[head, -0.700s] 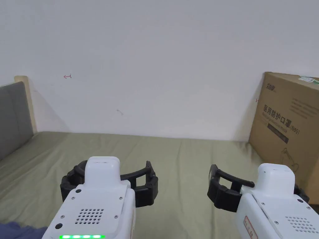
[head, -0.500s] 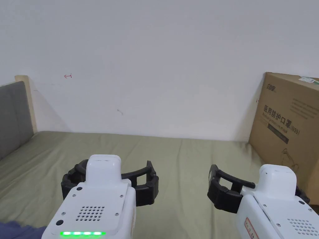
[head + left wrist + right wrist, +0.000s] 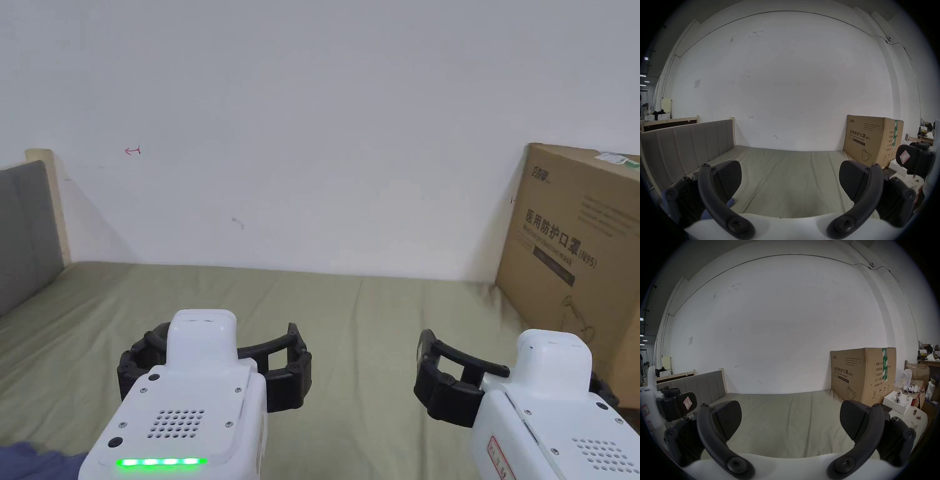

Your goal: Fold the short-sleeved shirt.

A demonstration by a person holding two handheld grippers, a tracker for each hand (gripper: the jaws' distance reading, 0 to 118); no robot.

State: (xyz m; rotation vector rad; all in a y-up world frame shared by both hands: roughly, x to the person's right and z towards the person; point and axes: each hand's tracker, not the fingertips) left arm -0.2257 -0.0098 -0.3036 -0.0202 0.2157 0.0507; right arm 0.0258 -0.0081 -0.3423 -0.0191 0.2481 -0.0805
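A white wall point(image 3: 325, 112) backs a bed point(image 3: 362, 325) under an olive sheet, with a grey headboard point(image 3: 25, 231) at 9 o'clock. A closed cardboard box point(image 3: 575, 250) stands on the bed at 3 o'clock; its contents are hidden. In the right gripper view an open white box point(image 3: 896, 402) beside it holds small white items. A bit of blue cloth point(image 3: 34, 461), perhaps the shirt, peeks in at 7 o'clock; its axis cannot be told. The left gripper point(image 3: 215, 369) and right gripper point(image 3: 519, 381) hover side by side over the sheet, jaws spread wide, holding nothing. Against the earlier frames, both are about where they were and as wide.
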